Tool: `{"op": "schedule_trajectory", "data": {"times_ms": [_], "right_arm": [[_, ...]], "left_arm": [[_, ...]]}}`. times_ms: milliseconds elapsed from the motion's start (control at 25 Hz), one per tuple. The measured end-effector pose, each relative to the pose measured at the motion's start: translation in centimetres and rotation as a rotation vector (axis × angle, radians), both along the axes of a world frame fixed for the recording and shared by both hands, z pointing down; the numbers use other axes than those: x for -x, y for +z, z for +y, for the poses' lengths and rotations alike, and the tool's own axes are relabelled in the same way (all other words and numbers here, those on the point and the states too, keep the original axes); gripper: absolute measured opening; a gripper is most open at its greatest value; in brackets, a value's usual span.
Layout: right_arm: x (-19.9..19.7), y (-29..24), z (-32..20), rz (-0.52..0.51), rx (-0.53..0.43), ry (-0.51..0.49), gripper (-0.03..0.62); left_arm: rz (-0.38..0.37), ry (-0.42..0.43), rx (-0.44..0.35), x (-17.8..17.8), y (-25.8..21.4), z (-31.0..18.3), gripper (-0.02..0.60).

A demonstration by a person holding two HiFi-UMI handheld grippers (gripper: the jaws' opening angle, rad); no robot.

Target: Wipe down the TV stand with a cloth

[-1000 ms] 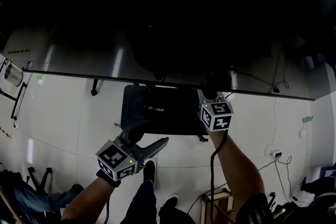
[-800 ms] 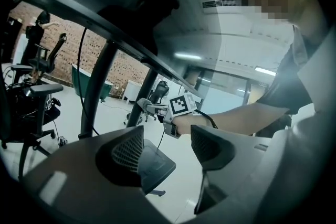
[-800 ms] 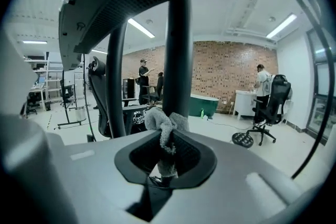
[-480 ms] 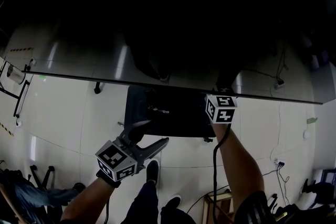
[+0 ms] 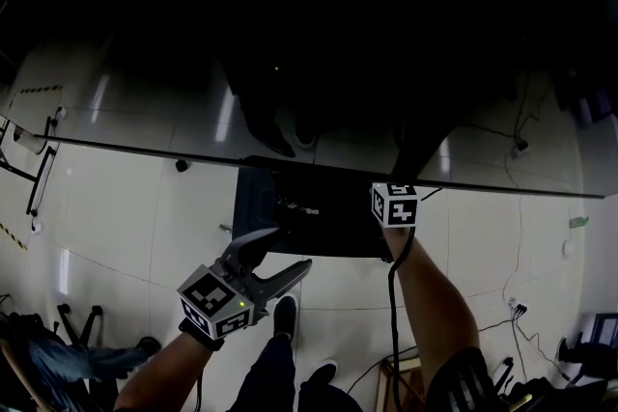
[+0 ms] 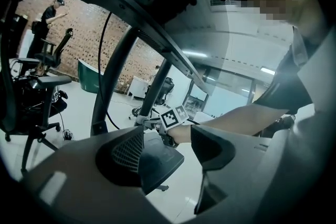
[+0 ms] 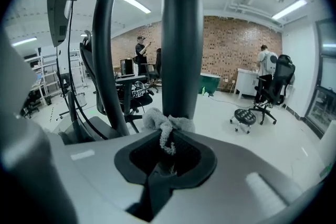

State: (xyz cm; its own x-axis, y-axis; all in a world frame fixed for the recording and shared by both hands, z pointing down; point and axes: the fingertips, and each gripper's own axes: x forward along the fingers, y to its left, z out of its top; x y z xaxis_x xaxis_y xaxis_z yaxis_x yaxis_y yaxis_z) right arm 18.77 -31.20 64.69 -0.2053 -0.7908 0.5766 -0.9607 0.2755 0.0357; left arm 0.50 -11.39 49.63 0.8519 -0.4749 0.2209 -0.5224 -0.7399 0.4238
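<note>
**Head view, very dim.** Noted from above: a black, flat-based metal TV stand (image 5: 319, 219) on a pale glossy floor (image 5: 126, 207), beneath what appears to be a large dark screen (image 5: 309, 72); too murky to confirm. Left tool (image 5: 290, 248) found low and left of the base, clear of it. Right tool (image 5: 395, 206), known by its black-and-white cube, found at the base's right edge, near the upright.

**Left gripper view.** Found with jaws well apart and nothing between them. Visible beyond the gap: the right tool, a bare forearm (image 6: 226, 123) and slanting dark struts of the stand.

**Right gripper view.** Found clamped tight on a small, pale, nubbly fabric cloth (image 7: 167, 124), with a bunched tuft protruding past the tips. Tuft placed just before the stand's dark round column (image 7: 181, 34); contact not certain from here.

**Handling, as judged.** Soft, light and limp; apt to fold back or creep out of a loose pinch; no breakage risk. Best taken by a gathered bunch, as at present, leaving a free pad forward for rubbing. Firm pinch advised against drag on the column.
</note>
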Motion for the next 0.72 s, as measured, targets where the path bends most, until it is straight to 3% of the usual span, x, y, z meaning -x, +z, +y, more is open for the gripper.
{"op": "schedule_trajectory", "data": {"times_ms": [320, 440, 560, 720], "right_arm": [[0.6, 3.7, -0.3, 0.027, 0.094, 0.017, 0.043], [1.4, 2.3, 0.1, -0.051, 0.07, 0.013, 0.043], [4.2, -2.0, 2.7, -0.145, 0.001, -0.087, 0.043], [10.0, -8.9, 8.8, -0.276, -0.056, -0.279, 0.043]], "left_arm": [[-0.001, -0.028, 0.015, 1.6, 0.9, -0.2, 0.305], [-0.008, -0.044, 0.011, 2.5, 1.1, -0.5, 0.305], [-0.036, -0.033, -0.028, 2.7, 1.2, -0.3, 0.305], [-0.141, -0.002, -0.123, 2.4, 1.1, -0.6, 0.31]]}}
